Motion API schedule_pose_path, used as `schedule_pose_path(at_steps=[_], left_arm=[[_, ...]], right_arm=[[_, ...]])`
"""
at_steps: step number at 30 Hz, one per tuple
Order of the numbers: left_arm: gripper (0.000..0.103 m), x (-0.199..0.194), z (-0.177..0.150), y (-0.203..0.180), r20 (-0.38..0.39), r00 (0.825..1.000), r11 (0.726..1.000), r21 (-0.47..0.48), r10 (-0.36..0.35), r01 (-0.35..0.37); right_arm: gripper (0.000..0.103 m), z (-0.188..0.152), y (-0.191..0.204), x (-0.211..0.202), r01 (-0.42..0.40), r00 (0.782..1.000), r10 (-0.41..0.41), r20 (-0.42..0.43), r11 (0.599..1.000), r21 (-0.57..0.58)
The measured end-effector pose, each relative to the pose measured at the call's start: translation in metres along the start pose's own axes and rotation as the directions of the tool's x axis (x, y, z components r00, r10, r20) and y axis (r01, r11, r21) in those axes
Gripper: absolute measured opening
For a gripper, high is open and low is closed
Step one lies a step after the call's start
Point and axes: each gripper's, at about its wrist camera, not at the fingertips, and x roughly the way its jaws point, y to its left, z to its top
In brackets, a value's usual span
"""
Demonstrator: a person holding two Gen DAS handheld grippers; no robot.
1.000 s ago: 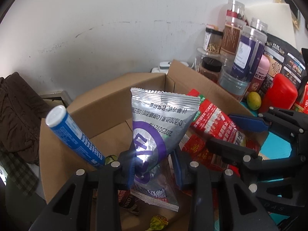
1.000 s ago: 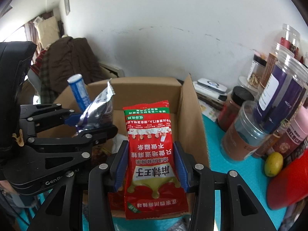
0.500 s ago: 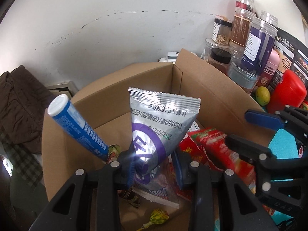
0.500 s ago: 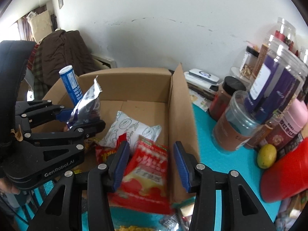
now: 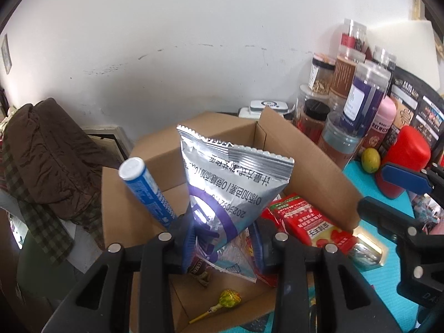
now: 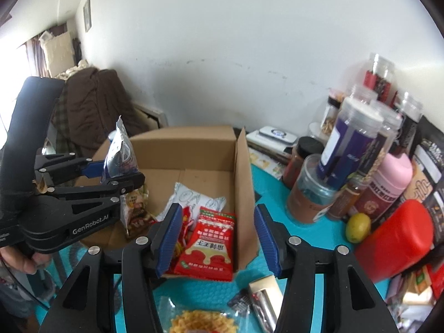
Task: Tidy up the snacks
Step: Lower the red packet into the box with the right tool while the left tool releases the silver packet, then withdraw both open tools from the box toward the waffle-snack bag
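Observation:
My left gripper is shut on a silver and purple snack packet, held upright over the open cardboard box. It also shows in the right wrist view. My right gripper is open and empty, just above the box's near corner. A red snack packet lies in the box below it, overhanging the front edge; it also shows in the left wrist view. A blue tube leans in the box's left side.
The box also holds a white packet and a lollipop. Jars and bottles, a red container and a lime crowd the right. A waffle pack and small packets lie on the teal mat.
My right gripper opened and let the red packet drop into the box, then drew back and up. My left gripper kept hold of the silver packet and rose slightly.

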Motion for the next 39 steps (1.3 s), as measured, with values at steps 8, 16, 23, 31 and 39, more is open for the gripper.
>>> schedule_pose_path(at_steps=[8, 16, 23, 31, 39], left_arm=[[0.079, -0.042, 0.003, 0.003, 0.117, 0.992, 0.998, -0.005, 0.056, -0.056], [0.079, -0.073, 0.001, 0.000, 0.161, 0.986, 0.999, 0.003, 0.046, -0.047], [0.079, -0.112, -0.015, -0.008, 0.217, 0.976, 1.000, 0.016, 0.003, -0.007], [0.079, -0.148, -0.047, -0.025, 0.237, 0.968, 0.996, 0.044, -0.081, 0.073], [0.079, -0.176, -0.079, -0.049, 0.238, 0.957, 0.984, 0.095, -0.166, 0.147]], right_arm=[[0.053, 0.004, 0.001, -0.038, 0.032, 0.998, -0.031, 0.061, 0.999, -0.005], [0.053, 0.001, 0.005, -0.068, 0.047, 0.992, -0.046, 0.120, 0.999, -0.001], [0.054, -0.010, 0.012, -0.108, 0.084, 0.979, -0.083, 0.186, 0.996, 0.005], [0.059, -0.042, 0.019, -0.146, 0.101, 0.973, -0.101, 0.208, 0.995, 0.014], [0.059, -0.085, 0.025, -0.185, 0.134, 0.972, -0.136, 0.190, 0.991, 0.024]])
